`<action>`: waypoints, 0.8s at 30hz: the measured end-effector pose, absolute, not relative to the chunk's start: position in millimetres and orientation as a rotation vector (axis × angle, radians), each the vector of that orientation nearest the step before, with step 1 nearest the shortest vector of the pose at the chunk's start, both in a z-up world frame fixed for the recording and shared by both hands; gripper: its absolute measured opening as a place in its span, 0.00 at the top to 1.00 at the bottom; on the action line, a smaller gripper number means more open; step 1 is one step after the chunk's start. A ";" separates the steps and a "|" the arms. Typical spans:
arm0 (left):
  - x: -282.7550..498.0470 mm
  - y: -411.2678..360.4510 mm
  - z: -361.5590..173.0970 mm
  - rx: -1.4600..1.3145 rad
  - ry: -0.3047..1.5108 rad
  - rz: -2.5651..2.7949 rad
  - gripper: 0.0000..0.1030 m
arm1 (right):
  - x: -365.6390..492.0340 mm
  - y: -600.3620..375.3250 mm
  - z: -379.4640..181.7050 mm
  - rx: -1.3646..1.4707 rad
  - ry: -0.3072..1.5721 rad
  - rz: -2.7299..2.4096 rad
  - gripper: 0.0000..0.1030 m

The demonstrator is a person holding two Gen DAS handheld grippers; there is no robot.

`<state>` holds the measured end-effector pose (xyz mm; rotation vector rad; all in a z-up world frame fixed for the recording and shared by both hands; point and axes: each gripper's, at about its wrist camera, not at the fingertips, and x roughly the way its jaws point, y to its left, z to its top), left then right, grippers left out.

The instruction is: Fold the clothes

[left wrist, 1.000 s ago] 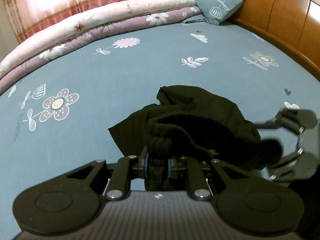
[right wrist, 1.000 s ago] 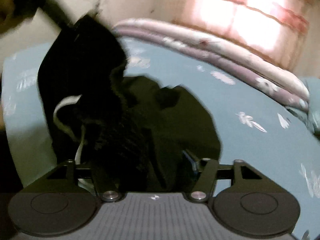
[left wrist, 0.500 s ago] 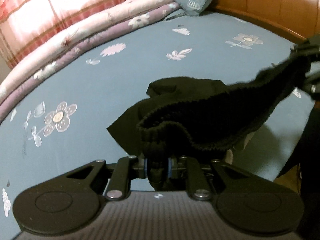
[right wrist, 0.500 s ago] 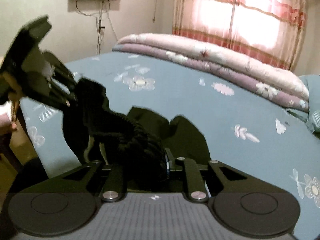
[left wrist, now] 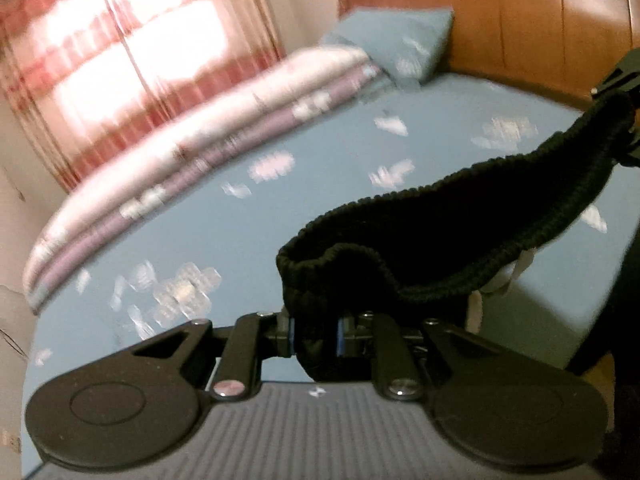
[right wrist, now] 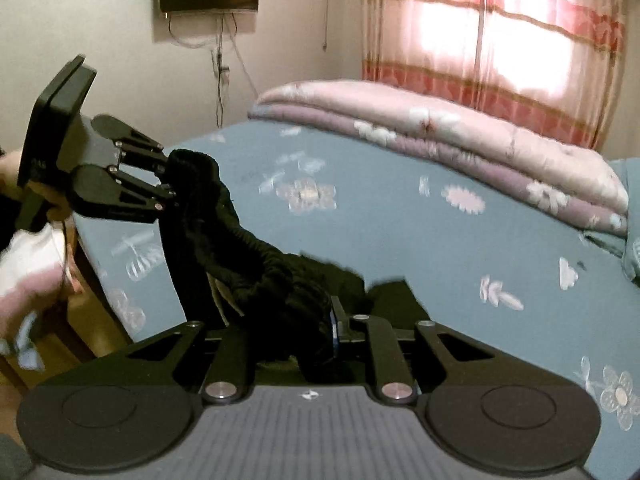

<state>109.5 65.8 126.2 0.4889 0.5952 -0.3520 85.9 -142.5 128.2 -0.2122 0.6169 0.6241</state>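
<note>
Left gripper [left wrist: 314, 334] clamps the black garment's [left wrist: 460, 232] ribbed waistband; right gripper [right wrist: 308, 332] clamps it at 2 o'clock. Garment hangs stretched between both above the bed [left wrist: 240, 220].

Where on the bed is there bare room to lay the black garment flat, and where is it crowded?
The blue floral sheet lies bare between the black garment and the folded quilt, widest mid-bed. Crowded: the far edge under the quilt, the headboard end by the pillow, and the near edge, where the left gripper and right gripper hold the garment's waistband.
</note>
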 end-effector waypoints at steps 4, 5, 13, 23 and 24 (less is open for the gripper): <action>107.4 69.8 179.6 0.493 0.488 -0.286 0.84 | 88.4 -137.3 178.4 -0.171 0.592 0.631 0.81; 107.3 69.7 192.9 0.497 0.463 -0.269 0.84 | 88.2 -136.2 188.6 -0.166 0.577 0.632 0.81; 112.3 66.0 281.9 0.520 0.322 -0.152 0.84 | 74.5 -128.8 283.5 -0.118 0.404 0.661 0.81; 114.2 59.0 368.8 0.455 0.121 -0.024 0.83 | 54.1 -115.0 362.7 -0.140 0.230 0.621 0.81; 113.2 57.9 377.4 0.441 0.086 -0.007 0.83 | 52.9 -116.5 368.6 -0.133 0.211 0.618 0.81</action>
